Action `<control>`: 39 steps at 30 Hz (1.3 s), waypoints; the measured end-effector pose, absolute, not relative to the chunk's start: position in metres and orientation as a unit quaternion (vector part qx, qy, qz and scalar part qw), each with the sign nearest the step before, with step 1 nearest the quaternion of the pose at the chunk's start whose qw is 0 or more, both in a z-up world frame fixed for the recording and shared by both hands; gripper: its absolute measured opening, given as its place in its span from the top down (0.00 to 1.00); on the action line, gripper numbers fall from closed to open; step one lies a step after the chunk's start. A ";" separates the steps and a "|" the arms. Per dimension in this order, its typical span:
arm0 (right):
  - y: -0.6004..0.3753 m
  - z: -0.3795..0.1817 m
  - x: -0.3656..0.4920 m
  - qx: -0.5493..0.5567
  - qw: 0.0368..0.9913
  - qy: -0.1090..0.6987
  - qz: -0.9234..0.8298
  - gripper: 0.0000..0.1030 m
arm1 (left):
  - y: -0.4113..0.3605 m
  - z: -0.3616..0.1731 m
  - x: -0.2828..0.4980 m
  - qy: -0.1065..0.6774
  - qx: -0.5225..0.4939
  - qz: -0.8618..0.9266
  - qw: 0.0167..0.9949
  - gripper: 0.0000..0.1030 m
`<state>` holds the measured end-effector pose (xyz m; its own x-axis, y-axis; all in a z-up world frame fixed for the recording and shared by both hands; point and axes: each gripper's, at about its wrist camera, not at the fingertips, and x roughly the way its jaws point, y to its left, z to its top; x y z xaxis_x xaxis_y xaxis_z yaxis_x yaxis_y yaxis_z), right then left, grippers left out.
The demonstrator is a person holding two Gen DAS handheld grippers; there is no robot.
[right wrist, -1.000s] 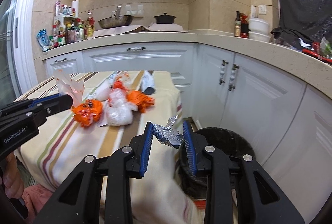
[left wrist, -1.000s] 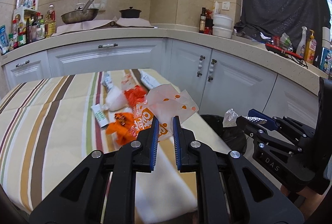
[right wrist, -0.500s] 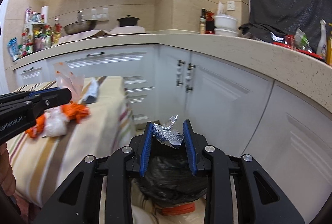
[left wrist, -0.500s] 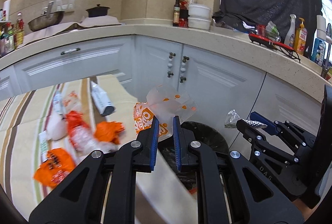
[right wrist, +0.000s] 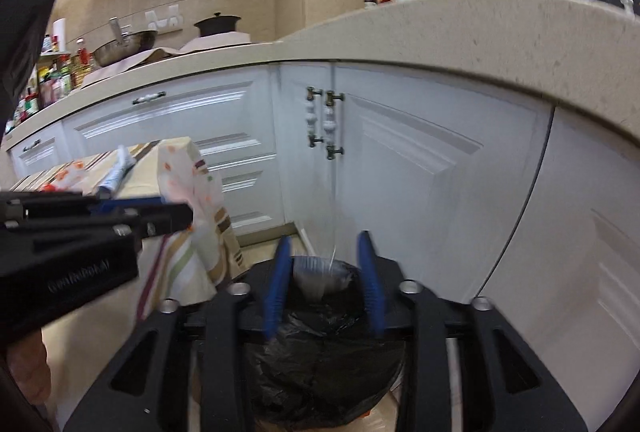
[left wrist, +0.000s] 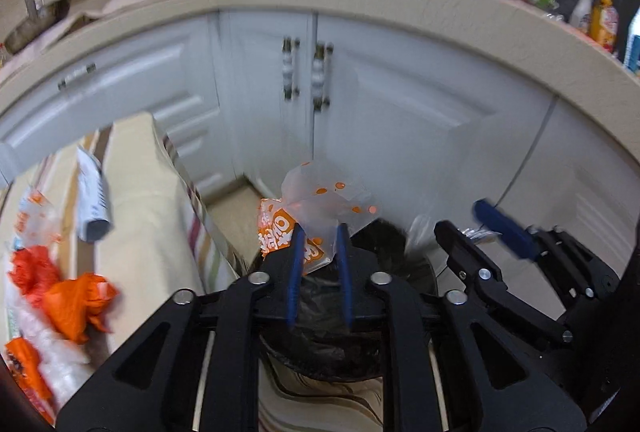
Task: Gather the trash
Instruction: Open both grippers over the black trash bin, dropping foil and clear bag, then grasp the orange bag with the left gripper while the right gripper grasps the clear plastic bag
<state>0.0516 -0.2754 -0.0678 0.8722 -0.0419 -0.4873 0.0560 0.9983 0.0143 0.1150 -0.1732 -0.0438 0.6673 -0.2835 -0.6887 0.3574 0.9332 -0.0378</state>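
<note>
Trash bin (right wrist: 320, 364) sits dead ahead in both views, lined with a black bag, standing on the floor between the white cabinets (right wrist: 420, 160) and the corner of the striped tablecloth (left wrist: 160, 216).

Left gripper (left wrist: 318, 232) is over the bin, jaws opening, and a clear wrapper with orange dots (left wrist: 320, 208) sits between the blue pads (left wrist: 298, 264); white lettering on its orange patch is there but unreadable. Whether the pads are pressing it I cannot tell.

Right gripper (right wrist: 325, 244) is opening too, jaws well apart, with a blurred silvery wrapper (right wrist: 316, 276) between them, touching neither pad, right above the black liner.

On the left tool's black body, pale print reads roughly "GenRobot.AI" (right wrist: 78, 276), smeared by blur.

On the table lie crumpled orange bags (left wrist: 80, 304) and a white tube (left wrist: 92, 204).
</note>
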 end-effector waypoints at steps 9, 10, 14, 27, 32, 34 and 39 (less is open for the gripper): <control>-0.286 -0.069 0.055 0.035 0.967 0.250 -0.035 0.39 | -0.159 -0.042 0.121 0.362 0.030 -0.153 0.919 0.48; -0.285 -0.068 0.054 0.036 0.967 0.252 -0.035 0.39 | -0.156 -0.039 0.119 0.358 0.029 -0.152 0.921 0.47; -0.275 -0.061 0.047 0.045 0.966 0.252 -0.026 0.36 | -0.136 -0.025 0.106 0.338 0.025 -0.142 0.930 0.39; -0.181 -0.043 0.023 0.040 0.964 0.252 0.069 0.32 | -0.028 -0.007 0.040 0.308 0.022 -0.071 0.948 0.30; -0.146 -0.045 0.016 0.028 0.959 0.261 0.105 0.32 | 0.018 -0.014 0.021 0.310 0.016 -0.022 0.950 0.29; -0.133 -0.047 0.012 0.023 0.957 0.264 0.116 0.32 | 0.035 -0.018 0.016 0.314 0.008 -0.006 0.949 0.29; -0.110 -0.051 0.006 0.010 0.953 0.271 0.137 0.32 | 0.067 -0.029 0.004 0.325 -0.008 0.026 0.945 0.29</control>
<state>0.0062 -0.1096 -0.0507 0.8161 0.2658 -0.5132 -0.2553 0.9624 0.0925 0.0036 0.0670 -0.0291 0.7879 0.0442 -0.6142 -0.0543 0.9985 0.0021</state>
